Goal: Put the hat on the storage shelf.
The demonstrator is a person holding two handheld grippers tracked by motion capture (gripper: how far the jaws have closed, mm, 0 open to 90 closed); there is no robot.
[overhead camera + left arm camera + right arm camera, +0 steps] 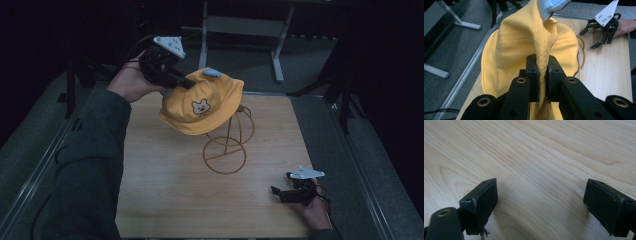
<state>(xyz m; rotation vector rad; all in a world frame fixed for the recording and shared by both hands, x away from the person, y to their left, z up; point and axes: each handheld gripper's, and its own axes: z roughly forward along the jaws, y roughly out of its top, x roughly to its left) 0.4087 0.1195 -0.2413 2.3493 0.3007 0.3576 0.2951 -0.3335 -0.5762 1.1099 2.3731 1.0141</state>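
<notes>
Dark room, grey carpet all round, and a pale wooden table (170,195) in the middle of it. Nearest, at the table's right front corner, the right gripper (292,192) rests low over the bare wood with its jaws spread wide and nothing between them — the right gripper view looks down along them at plain grain.

Further in, past the table's centre, stands a wire stand (226,150) made of thin orange loops with a round base. Over its top hangs the hat (200,102), yellow with a small bear face on the front and a pale blue patch at the crown. It sits tilted, brim low toward the near left; whether it already bears on the stand's top loop or hovers just above it I cannot tell, since the cloth hides the contact.

Farthest, at the back left, the left gripper (175,80) is clamped on a fold of the hat — the left gripper view shows the yellow cloth pinched tight between its pads (534,75).

My reading: the hat is being set on, or lifted off, the stand; which one cannot be judged from this. If placing, the next move calls for centring the crown over the top loop, lowering until the cloth slackens, then letting go.
</notes>
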